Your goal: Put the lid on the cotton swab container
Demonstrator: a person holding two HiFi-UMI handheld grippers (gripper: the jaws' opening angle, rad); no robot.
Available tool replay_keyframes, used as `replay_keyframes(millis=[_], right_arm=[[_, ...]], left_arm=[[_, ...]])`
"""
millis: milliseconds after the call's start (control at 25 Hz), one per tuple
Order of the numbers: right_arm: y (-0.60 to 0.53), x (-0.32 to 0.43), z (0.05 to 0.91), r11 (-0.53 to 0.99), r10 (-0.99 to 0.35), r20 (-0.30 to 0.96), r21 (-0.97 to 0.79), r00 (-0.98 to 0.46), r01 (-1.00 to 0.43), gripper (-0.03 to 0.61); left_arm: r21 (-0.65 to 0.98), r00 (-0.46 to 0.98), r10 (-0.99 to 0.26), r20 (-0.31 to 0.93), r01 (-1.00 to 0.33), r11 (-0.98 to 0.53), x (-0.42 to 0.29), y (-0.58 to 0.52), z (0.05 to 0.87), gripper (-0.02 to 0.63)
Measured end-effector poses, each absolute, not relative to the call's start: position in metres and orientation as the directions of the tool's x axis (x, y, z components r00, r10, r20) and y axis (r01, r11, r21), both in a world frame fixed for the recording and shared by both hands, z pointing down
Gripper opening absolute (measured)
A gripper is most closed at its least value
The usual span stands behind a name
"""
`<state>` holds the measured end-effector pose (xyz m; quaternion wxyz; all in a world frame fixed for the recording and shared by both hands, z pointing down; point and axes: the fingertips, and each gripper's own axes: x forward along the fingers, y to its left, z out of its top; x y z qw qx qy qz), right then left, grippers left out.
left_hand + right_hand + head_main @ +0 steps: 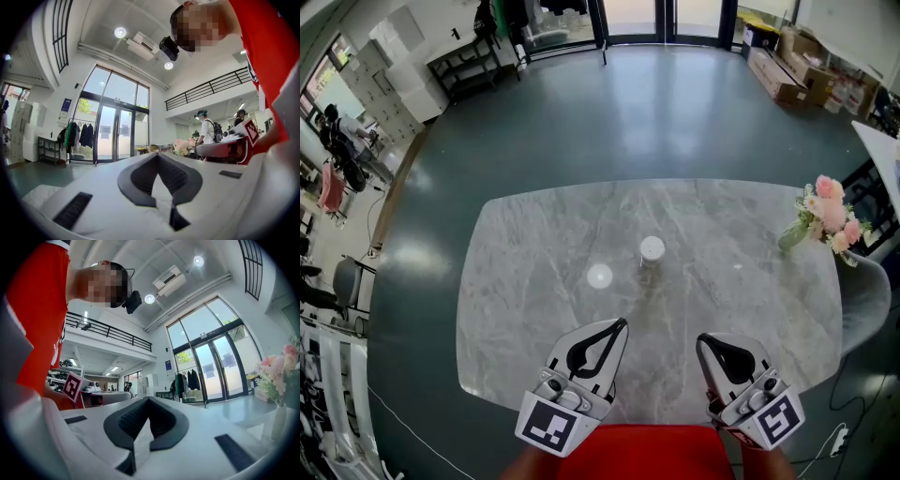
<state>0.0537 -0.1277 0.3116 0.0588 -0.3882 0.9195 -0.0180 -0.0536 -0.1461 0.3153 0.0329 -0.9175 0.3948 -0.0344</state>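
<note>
Grey marble table, dk teal floor, glass doors

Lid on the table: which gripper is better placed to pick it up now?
Left, probably. The lid lies left of the container, almost straight ahead of the left gripper; the right gripper is farther from it, on the container's side. Both are shut and empty, so either must open first.

The marble table is lying bare from its near edge to the middle, where the cotton swab container and the flat lid are sitting near each other with a gap between. The flower vase is standing at the right edge, well apart from both, crowding only that side.
</note>
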Motion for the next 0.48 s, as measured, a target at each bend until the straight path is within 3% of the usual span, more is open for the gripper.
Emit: replay_keyframes(millis=[480], right_arm=[[-0.1346,0.0512,0.3076,0.711,-0.703,-0.113,-0.073,-0.702,-0.700,0.005]], left_arm=[[-0.092,0.681,-0.732,0.030,-0.727,-0.680,-0.0527,-0.1517,0.3156,0.017]])
